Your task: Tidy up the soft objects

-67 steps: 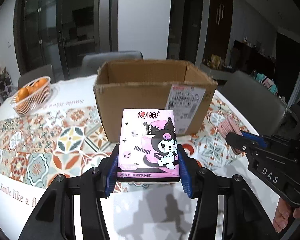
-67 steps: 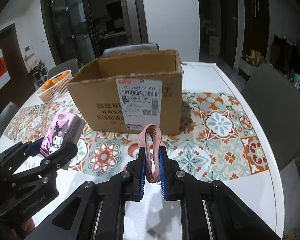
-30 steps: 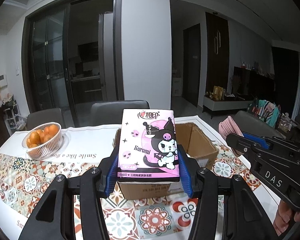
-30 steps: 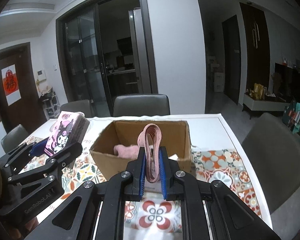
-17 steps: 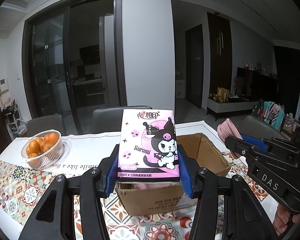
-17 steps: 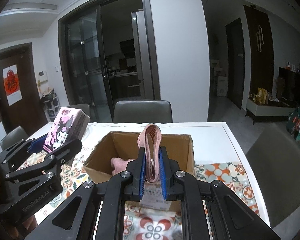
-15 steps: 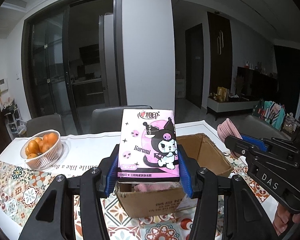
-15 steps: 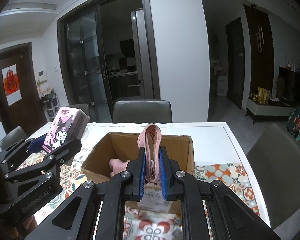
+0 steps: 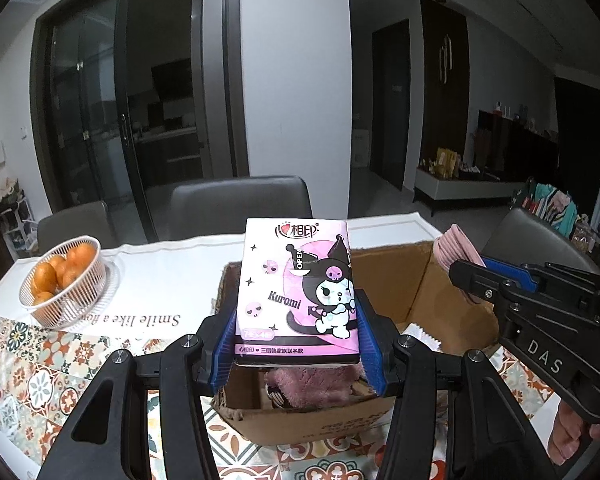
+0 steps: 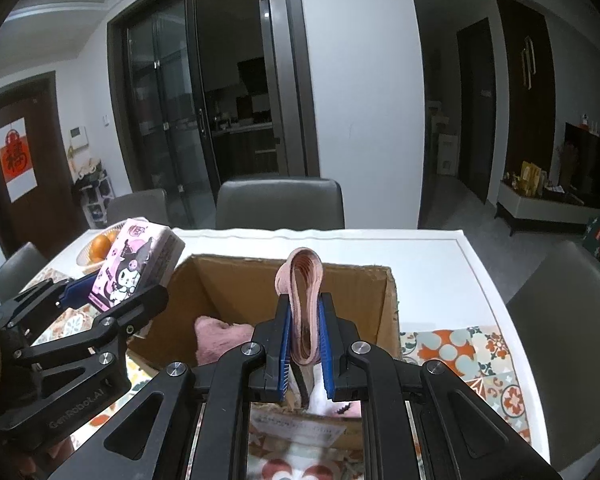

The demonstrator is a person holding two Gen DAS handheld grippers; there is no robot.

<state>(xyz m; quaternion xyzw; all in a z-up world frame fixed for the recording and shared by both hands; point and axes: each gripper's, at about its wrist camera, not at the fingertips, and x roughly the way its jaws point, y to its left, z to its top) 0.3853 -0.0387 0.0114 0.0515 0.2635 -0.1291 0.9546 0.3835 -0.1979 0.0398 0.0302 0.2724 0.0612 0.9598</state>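
Observation:
My left gripper is shut on a pink Kuromi tissue pack and holds it upright above the near edge of an open cardboard box. My right gripper is shut on a folded pink cloth and holds it above the same box. A fluffy pink item lies inside the box; it also shows under the pack in the left wrist view. The tissue pack and left gripper show at left in the right wrist view.
A white wire basket of oranges stands at the table's far left. The table has a patterned tile cloth. Grey chairs stand behind and to the right. A paper packet lies in the box.
Both grippers have risen from table level and moved forward over the open box, each still holding its item. The box interior has come into view below them.

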